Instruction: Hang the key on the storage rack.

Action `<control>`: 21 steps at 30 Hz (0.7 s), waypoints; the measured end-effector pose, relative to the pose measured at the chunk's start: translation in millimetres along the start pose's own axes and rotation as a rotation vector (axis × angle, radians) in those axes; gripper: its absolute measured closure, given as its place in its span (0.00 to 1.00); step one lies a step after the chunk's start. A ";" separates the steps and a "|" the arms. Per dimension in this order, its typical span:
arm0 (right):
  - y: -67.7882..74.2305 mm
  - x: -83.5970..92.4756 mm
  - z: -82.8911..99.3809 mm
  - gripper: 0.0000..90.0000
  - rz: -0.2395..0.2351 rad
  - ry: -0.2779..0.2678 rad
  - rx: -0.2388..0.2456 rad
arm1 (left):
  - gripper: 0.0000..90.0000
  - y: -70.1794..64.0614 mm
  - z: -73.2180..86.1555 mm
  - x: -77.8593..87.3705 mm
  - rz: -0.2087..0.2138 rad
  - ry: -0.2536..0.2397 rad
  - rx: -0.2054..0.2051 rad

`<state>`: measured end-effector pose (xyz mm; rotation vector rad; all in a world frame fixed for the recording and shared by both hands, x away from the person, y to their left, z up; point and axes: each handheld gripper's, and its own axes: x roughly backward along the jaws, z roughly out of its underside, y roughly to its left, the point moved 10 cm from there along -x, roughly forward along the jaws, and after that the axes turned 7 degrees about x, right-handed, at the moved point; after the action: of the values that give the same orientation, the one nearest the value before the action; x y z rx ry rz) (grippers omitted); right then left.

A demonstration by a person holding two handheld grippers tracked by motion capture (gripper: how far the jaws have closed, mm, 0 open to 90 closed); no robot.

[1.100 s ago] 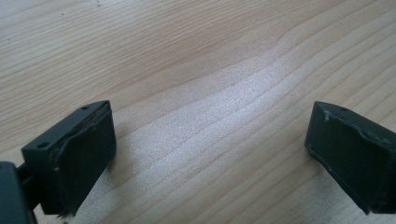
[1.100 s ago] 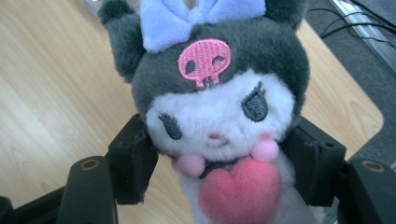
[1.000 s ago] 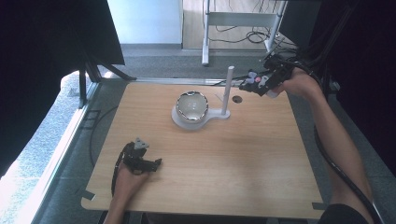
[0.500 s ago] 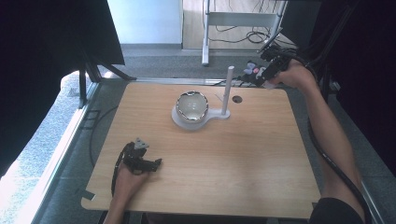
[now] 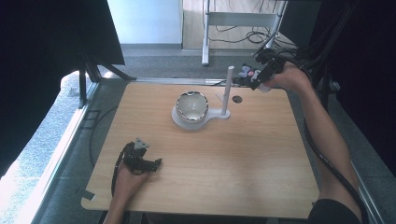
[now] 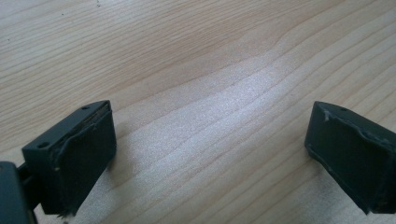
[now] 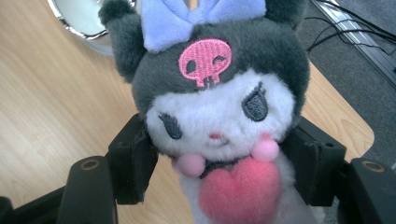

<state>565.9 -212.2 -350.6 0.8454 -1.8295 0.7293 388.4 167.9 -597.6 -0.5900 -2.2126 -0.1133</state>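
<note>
Clamped around a small plush toy [image 7: 219,116], the right gripper [image 7: 219,158] pressed its two black jaws against the toy's sides. In the right gripper view the toy faced the camera: a white face with closed dark eyes, a dark grey hood bearing a pink skull patch, a lilac bow on top, two pink pompoms and a pink heart at the chest. Behind it lay the pale wooden table [image 7: 51,93] and, at the top left, part of a shiny bowl [image 7: 81,18].

From the high view, the right gripper [image 5: 252,78] was held up by the person's right hand [image 5: 287,77] at the far right corner of the table [image 5: 210,182], with the plush toy [image 5: 246,72] just beside the top of a white upright post [image 5: 227,91]. That post rose from a white base [image 5: 212,115], and the metal bowl [image 5: 191,105] sat on the round end of the same base, near the middle of the far half of the table. A small dark hole [image 5: 237,99] marked the tabletop to the right of the post.

Near the front left edge, the left gripper [image 5: 140,158] rested low over the table in the person's left hand [image 5: 127,179], well apart from the bowl. Its own view showed both jaws spread wide with nothing between them, just bare wood grain [image 6: 210,93].
</note>
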 end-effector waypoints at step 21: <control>30.4 -37.1 22.3 0.36 -0.083 -0.002 0.026 | 0.02 0.1 -0.3 -0.2 0.000 -0.002 0.000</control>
<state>541.2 -203.3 -396.6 0.9337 -1.7790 0.7015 388.8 167.9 -597.6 -0.5902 -2.2150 -0.1134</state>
